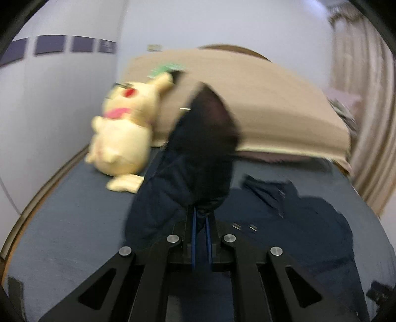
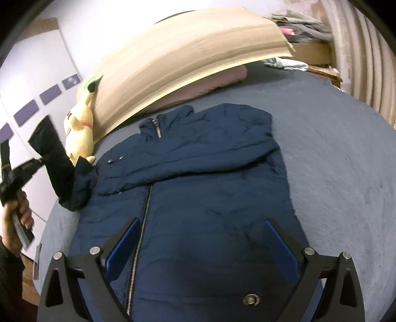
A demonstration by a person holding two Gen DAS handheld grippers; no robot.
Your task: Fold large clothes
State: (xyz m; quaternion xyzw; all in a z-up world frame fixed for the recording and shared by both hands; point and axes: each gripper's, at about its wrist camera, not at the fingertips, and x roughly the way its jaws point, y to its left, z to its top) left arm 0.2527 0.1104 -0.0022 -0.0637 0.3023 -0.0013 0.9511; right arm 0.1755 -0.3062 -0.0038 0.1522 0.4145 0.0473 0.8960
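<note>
A navy zip-up jacket point(image 2: 198, 188) lies flat on a blue-grey bed point(image 2: 334, 173), collar toward the headboard, one sleeve folded across the chest. My left gripper point(image 1: 201, 215) is shut on the cuff end of the other sleeve point(image 1: 198, 153) and holds it raised off the bed; the same lifted sleeve point(image 2: 57, 161) shows at the left of the right wrist view. My right gripper point(image 2: 201, 237) is open and empty, hovering just above the jacket's lower front, its fingers to either side of the zipper point(image 2: 141, 235) area.
A yellow plush toy point(image 1: 121, 133) leans against a tan headboard cushion point(image 1: 259, 104) at the bed's far left. A pink pillow point(image 2: 205, 86) lies under the cushion. Crumpled clothes point(image 2: 297, 22) and curtains point(image 2: 366, 62) are at the far right. A white wall point(image 1: 49, 111) borders the left.
</note>
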